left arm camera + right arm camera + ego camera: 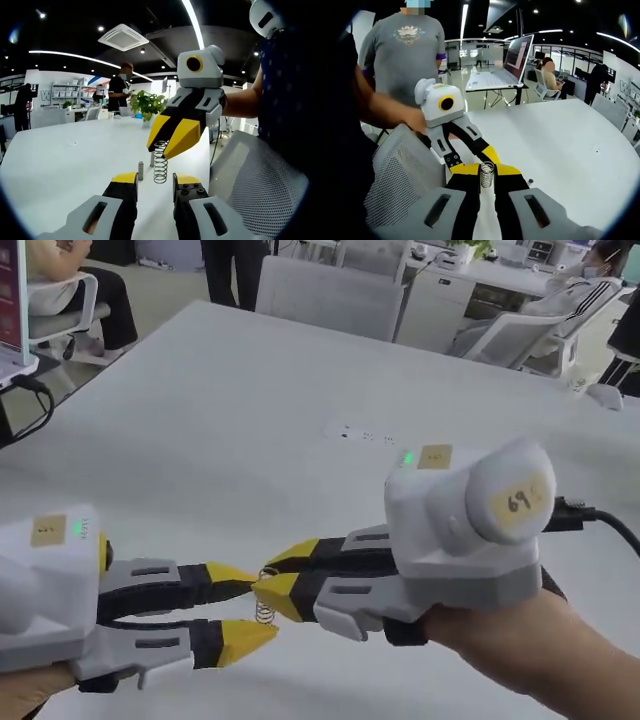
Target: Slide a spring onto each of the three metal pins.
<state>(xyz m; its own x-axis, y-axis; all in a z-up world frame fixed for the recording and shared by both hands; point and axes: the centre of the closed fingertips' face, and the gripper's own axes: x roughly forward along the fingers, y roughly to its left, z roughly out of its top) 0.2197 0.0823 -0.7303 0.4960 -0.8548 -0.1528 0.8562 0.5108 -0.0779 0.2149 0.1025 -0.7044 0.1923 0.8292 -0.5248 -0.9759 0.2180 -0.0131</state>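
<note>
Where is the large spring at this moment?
The spring hangs upright, pinched in the yellow fingers of the right gripper, just in front of the open left gripper, low in the centre of the head view.

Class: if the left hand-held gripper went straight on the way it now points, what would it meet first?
Most likely the spring hanging from the right hand-held gripper, dead ahead of the left hand-held gripper, whose jaws stand open. Depth is hard to judge.

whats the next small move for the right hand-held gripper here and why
Probably shift the right hand-held gripper sideways until its spring hangs over the nearest upright pin, ready to lower. The spring is clamped by its top, upright, beside that pin rather than over it.
</note>
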